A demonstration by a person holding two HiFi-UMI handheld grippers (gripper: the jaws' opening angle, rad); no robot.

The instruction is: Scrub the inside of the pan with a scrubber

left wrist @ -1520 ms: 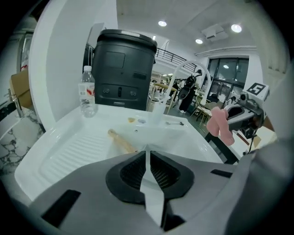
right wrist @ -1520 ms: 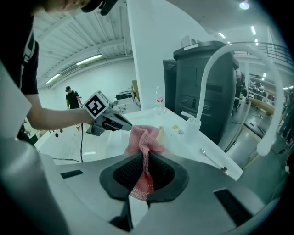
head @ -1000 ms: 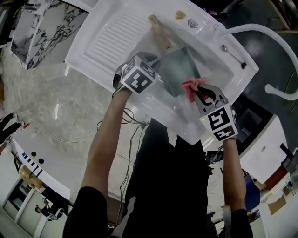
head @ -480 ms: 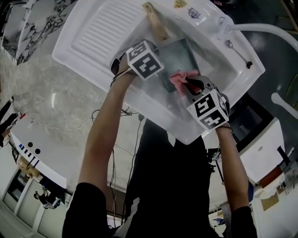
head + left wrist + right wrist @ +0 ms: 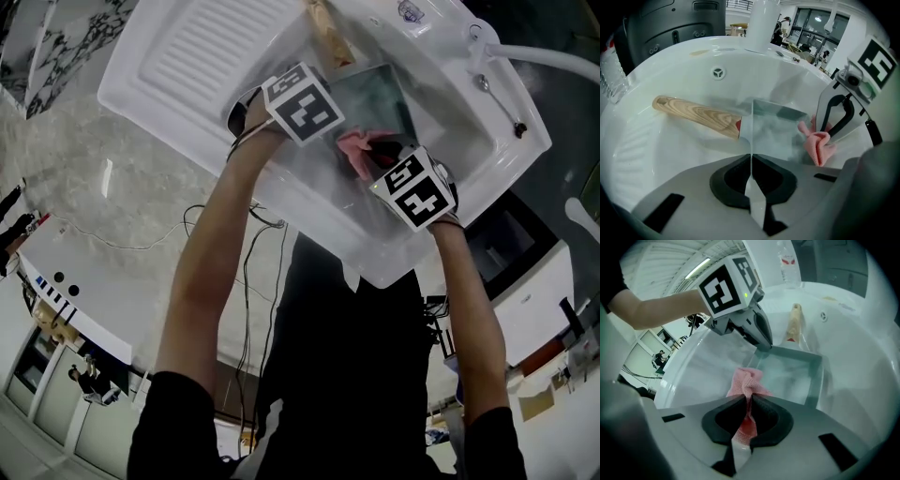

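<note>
Left gripper view showed the left claw (image 5: 751,158) clamped shut on the near wall of the square pan (image 5: 776,133). The right claw (image 5: 749,404) pinched the pink scrubber (image 5: 746,380) at the pan's 8 o'clock corner. Scrubbing judged barely begun.

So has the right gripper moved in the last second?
Yes: the right gripper, shut on the scrubber, has dropped from the sink rim into the basin, toward the pan.

A spoon (image 5: 498,104) lies on the white sink (image 5: 169,56) rim, near a hose (image 5: 553,58).
</note>
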